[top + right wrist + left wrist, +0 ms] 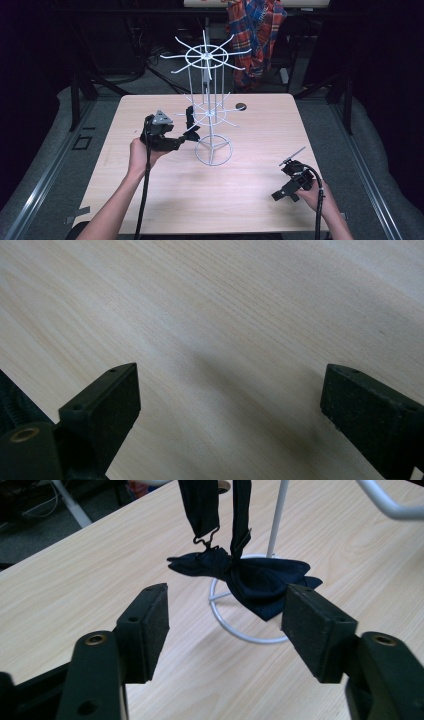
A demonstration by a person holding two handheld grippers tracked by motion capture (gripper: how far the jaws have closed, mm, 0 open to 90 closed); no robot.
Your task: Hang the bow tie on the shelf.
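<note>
A dark blue bow tie (250,577) hangs by its strap from a lower arm of the white wire rack (210,112), dangling above the rack's ring base near the middle of the table (200,200). The left hand-held gripper (186,136) sits just left of it, released, jaws apart. At the near right, the right hand-held gripper (285,194) hovers low over bare wood, also released.

Table (250,190): pale wood grain, smooth matt. Rack (212,150): white-coated wire. Bow tie (250,577): dark navy cloth, matt.
</note>
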